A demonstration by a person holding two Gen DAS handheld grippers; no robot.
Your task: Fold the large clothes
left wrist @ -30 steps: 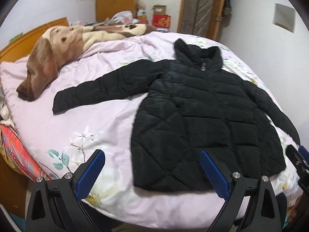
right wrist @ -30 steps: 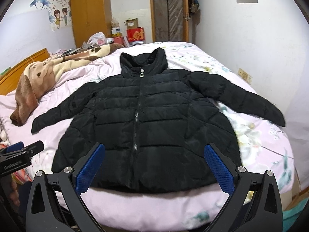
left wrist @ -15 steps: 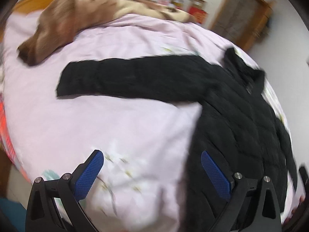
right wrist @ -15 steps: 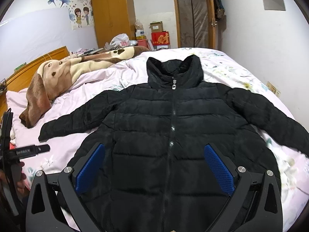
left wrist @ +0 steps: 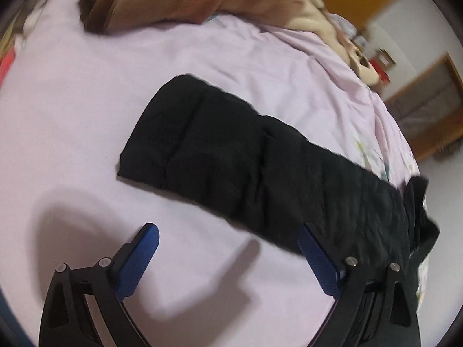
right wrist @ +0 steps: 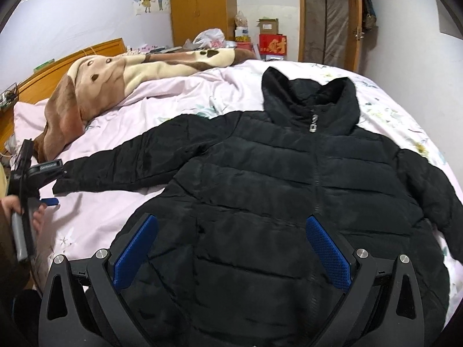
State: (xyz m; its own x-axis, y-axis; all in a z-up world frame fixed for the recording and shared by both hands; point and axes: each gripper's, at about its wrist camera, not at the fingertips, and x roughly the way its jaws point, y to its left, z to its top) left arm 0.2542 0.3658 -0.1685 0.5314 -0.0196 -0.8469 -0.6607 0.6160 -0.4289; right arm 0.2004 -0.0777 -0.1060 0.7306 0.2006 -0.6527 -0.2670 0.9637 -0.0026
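A black hooded puffer jacket (right wrist: 260, 173) lies flat and zipped on the pink bed sheet (right wrist: 173, 95), both sleeves spread out. My left gripper (left wrist: 228, 228) hovers low over the sheet beside the cuff end of the left sleeve (left wrist: 217, 156). Its jaws are wide but closing, with only sheet and the sleeve's lower edge between them. In the right wrist view that left gripper (right wrist: 43, 185) shows at the far left, held by a hand (right wrist: 11, 205) close to the cuff. My right gripper (right wrist: 231, 219) is open above the jacket's lower front, gripping nothing.
A brown and cream dog-print blanket (right wrist: 115, 78) is bunched along the far left of the bed, near the wooden headboard (right wrist: 58, 63). Boxes and bags (right wrist: 269, 40) stand by the wardrobe and door beyond the bed. A white wall runs along the right side.
The left gripper swung left and down to the sleeve's cuff, rolling as it went. The right gripper moved forward over the jacket's body. The jacket has not moved.
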